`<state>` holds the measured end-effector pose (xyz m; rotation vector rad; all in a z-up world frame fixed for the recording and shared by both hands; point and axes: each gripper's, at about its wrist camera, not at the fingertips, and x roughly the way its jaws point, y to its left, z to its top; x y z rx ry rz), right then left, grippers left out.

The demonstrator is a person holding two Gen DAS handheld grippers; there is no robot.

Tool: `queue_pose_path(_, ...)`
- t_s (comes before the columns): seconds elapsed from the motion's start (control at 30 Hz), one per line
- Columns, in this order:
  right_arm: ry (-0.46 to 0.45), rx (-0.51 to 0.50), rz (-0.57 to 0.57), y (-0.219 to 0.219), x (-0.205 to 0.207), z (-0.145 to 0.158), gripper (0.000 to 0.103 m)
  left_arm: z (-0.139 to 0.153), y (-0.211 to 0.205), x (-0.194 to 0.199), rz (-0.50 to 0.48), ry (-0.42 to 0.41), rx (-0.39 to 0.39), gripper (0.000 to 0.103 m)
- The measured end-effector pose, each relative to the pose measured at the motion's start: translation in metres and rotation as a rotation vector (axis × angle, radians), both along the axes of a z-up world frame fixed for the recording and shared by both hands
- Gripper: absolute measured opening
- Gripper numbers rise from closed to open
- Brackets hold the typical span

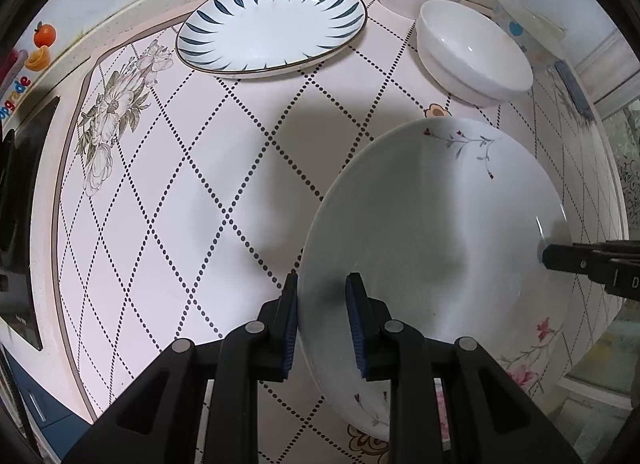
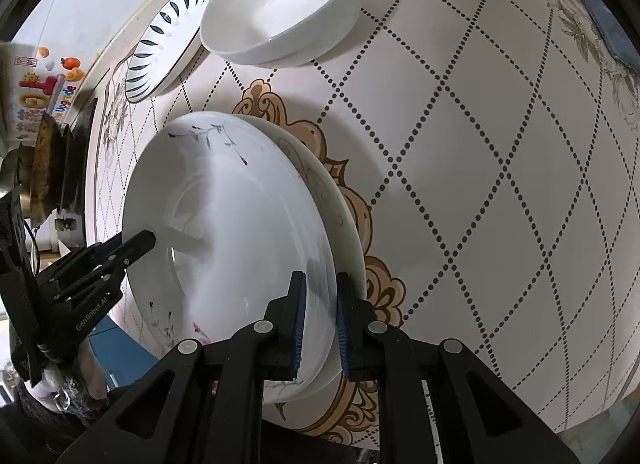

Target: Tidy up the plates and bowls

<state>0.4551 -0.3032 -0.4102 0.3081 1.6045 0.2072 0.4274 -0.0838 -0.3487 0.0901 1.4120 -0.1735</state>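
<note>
Tilting steeply, floral plate [image 1: 432, 232] faces leftward, rim clamped by both jaws.

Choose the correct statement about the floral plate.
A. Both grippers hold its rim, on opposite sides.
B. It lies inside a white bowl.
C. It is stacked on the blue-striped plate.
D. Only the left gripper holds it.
A: the left gripper straddles one edge of the floral plate, and the right gripper straddles the opposite edge.
</note>
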Motion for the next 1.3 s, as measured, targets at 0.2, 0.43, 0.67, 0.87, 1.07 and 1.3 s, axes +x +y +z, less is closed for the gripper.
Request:
queue_pose_path(0.2, -0.013, -0.051, 0.018, 0.007, 0.0, 0.005, 0.016, -0.004, -0.008, 0.002, -0.012, -0.002, 0.007, 0.021)
queue_pose_path(0.43, -0.047, -0.174, 0.083, 0.026, -0.004, 0.019, 0.02, -0.01, -0.023, -0.01, -0.065, -0.024, 0.052, 0.022)
queue_pose_path(0.67, -0.022, -0.199, 0.079, 0.027, -0.003, 0.03, 0.02, 0.003, -0.011, -0.005, -0.044, -0.008, 0.018, 0.023)
queue_pose_path(0.87, -0.091, -0.042, -0.019, 0.024, 0.026, 0.081, 0.039, 0.045, 0.035, 0.051, 0.061, -0.044, -0.135, 0.032)
queue_pose_path(1.07, -0.16, 0.238, -0.148, 0.052, 0.111, 0.096, 0.056, 0.027, 0.091, 0.14, 0.181, -0.02, -0.188, 0.032)
queue_pose_path(1.3, -0.089, 0.12, -0.147, 0.095, 0.214, 0.045, 0.056, -0.017, 0.12, 0.204, 0.243, 0.052, -0.203, 0.032)
